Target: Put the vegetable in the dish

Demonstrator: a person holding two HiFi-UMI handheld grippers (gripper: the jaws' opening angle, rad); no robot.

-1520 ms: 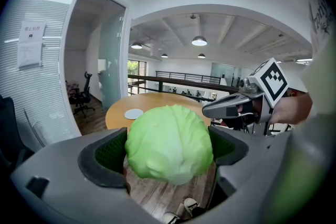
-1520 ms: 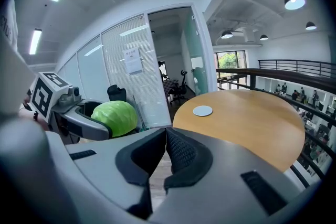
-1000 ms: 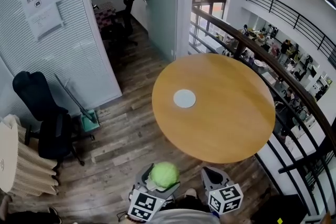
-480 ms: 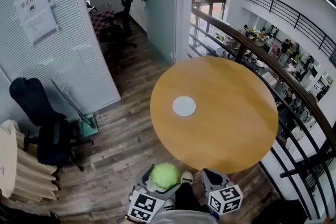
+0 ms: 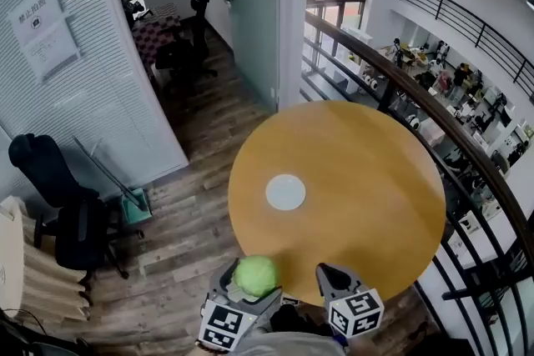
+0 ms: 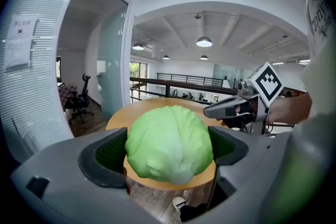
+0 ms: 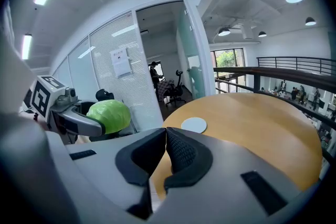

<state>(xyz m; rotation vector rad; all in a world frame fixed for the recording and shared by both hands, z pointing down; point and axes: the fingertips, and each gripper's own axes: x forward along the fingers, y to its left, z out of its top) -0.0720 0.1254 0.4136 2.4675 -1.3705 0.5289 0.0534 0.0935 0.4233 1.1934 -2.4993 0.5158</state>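
Left hand-held gripper (image 5: 253, 284) tight around cabbage (image 6: 169, 144); right hand-held gripper (image 7: 166, 136) closed.

The round surface (image 5: 367, 179) is finished in smooth, softly shining wood; the dish (image 5: 285, 192) looks matt white. The vegetable (image 6: 169, 144) is seen waxy and faintly veined. The right gripper (image 7: 166, 147) is moulded in matt grey plastic, its black pads (image 7: 181, 153) finely textured.

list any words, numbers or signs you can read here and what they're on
"禁止拍照", probably: heading of the paper notice on the blinds; its smaller lines are too small to read.
Marker cubes: patterns only, no words.
Print on the white sleeve: cut off, unreadable.
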